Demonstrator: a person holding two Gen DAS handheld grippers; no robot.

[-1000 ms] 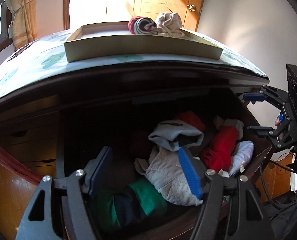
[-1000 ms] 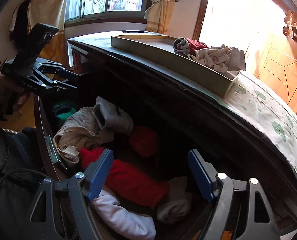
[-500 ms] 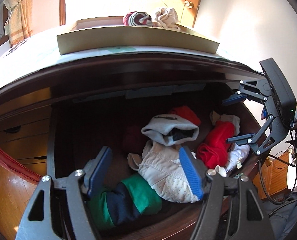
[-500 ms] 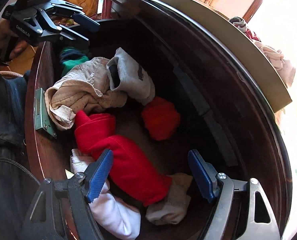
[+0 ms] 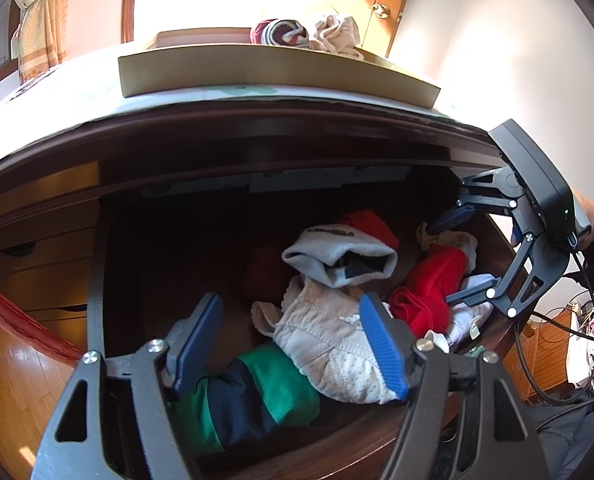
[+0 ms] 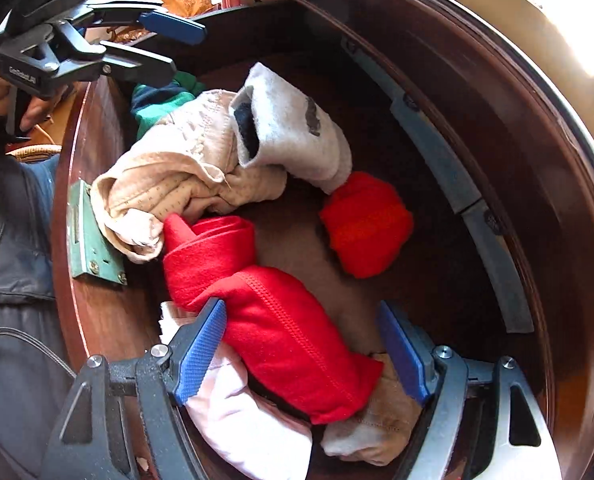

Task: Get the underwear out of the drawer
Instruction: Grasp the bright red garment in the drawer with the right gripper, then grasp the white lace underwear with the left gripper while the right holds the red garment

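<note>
Judging by the tray (image 5: 277,76) on top — two pieces already there — most underwear remains in the drawer (image 6: 97,320). Right gripper (image 6: 301,354), jaws wide, straddles the red piece (image 6: 281,320) ungripped; left gripper (image 5: 293,340) hovers open, empty.

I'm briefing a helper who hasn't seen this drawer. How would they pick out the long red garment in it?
Look into the open dark wooden drawer under the desk top. At its front, by the green metal lock plate, the long rolled red fleece garment lies over a pale pink piece. Unlike the small round red bundle further back, it is a stitched tube.
</note>
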